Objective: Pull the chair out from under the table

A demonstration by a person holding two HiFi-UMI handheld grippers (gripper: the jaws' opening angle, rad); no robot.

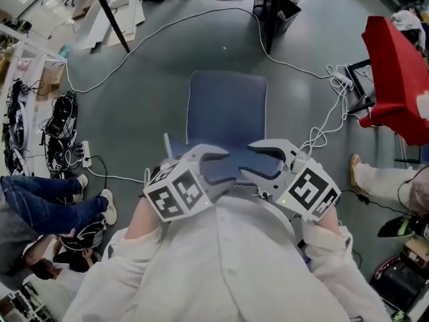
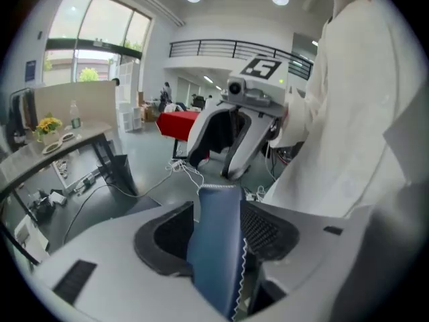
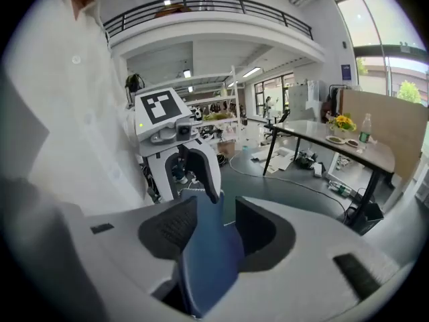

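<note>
The blue chair (image 1: 226, 106) stands on the grey floor in front of me, well short of the black-legged table (image 1: 112, 19) at the top of the head view. Its backrest (image 1: 226, 172) lies just under my white coat. My left gripper (image 1: 218, 170) reaches in from the left and my right gripper (image 1: 258, 165) from the right, tips facing each other. In the left gripper view the backrest edge (image 2: 214, 247) stands between wide jaws; the pads do not press it. The right gripper view shows the same blue edge (image 3: 208, 253) between open jaws.
A white cable (image 1: 134, 45) loops over the floor round the chair to a power strip (image 1: 340, 79). A red covered object (image 1: 395, 72) stands at the right. One person sits on the floor at the left (image 1: 47, 206), and another person's shoe (image 1: 356, 170) is at the right.
</note>
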